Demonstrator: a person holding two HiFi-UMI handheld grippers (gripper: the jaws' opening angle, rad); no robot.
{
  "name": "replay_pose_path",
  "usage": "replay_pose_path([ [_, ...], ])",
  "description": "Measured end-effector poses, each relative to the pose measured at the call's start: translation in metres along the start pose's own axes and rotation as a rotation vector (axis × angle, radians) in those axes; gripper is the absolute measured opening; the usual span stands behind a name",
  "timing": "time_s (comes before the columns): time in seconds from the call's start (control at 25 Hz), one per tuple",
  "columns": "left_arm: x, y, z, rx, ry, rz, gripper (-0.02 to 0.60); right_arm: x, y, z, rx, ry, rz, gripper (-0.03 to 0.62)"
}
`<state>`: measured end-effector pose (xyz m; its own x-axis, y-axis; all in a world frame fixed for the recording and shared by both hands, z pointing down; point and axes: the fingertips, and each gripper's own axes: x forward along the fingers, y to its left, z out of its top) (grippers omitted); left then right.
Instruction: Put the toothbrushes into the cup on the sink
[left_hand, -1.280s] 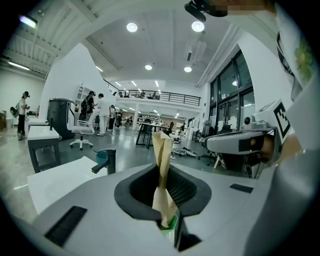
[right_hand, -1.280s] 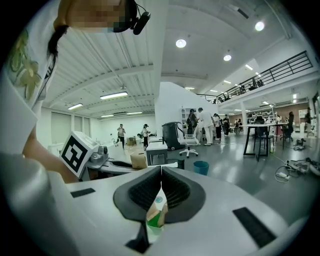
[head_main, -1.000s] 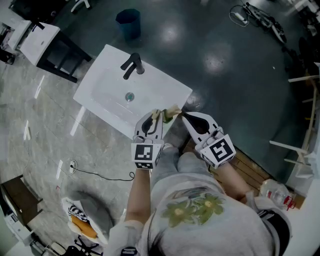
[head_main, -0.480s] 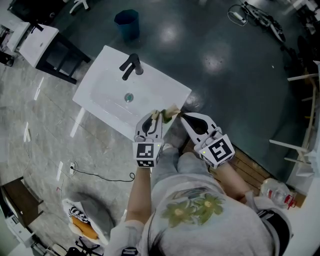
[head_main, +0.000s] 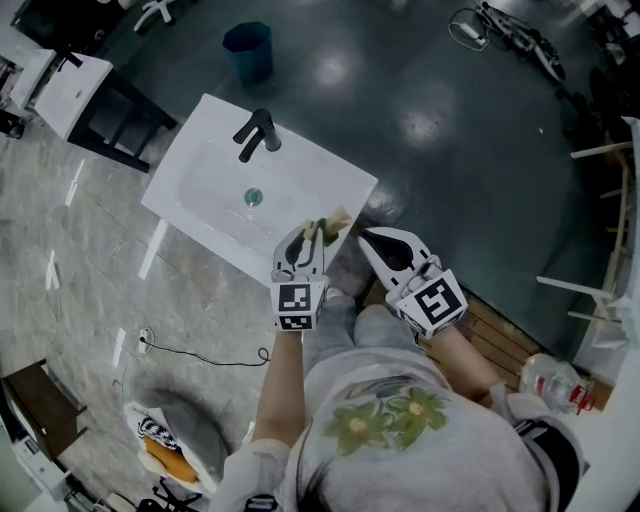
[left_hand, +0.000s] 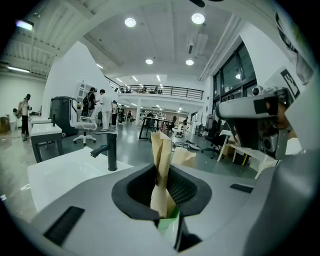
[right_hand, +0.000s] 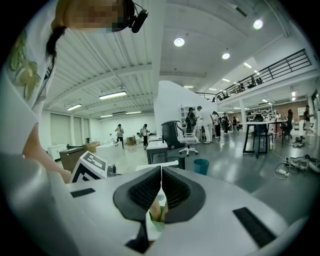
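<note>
Left claw (head_main: 314, 231), nearly shut, and right claw (head_main: 364, 236), fully shut, both pinch a paper packet (head_main: 339, 219) at the sink's (head_main: 310, 170) 4 o'clock. Probably unwrapping; next, tear it open.

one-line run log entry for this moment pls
left tool: shut on tan-and-green paper packet | right tool: shut on same packet | where: held by near edge of white rectangular sink with black tap | cup: not in view
</note>
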<state>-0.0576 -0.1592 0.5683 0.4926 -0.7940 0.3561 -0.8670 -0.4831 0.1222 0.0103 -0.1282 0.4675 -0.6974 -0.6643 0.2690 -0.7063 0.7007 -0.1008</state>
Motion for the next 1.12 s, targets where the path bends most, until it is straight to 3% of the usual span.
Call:
replay_pose_path([
  [0.68,0.010,-0.005,-0.030,-0.014,0.069,-0.003,0.051,-0.011,0.002,-0.009,0.001,0.024,-0.019,0.043],
  [1.12,0.008,-0.010,-0.037,0.020,0.113,0.000,0.072,-0.017,0.003,-0.009,0.008,0.033,-0.026,0.043],
])
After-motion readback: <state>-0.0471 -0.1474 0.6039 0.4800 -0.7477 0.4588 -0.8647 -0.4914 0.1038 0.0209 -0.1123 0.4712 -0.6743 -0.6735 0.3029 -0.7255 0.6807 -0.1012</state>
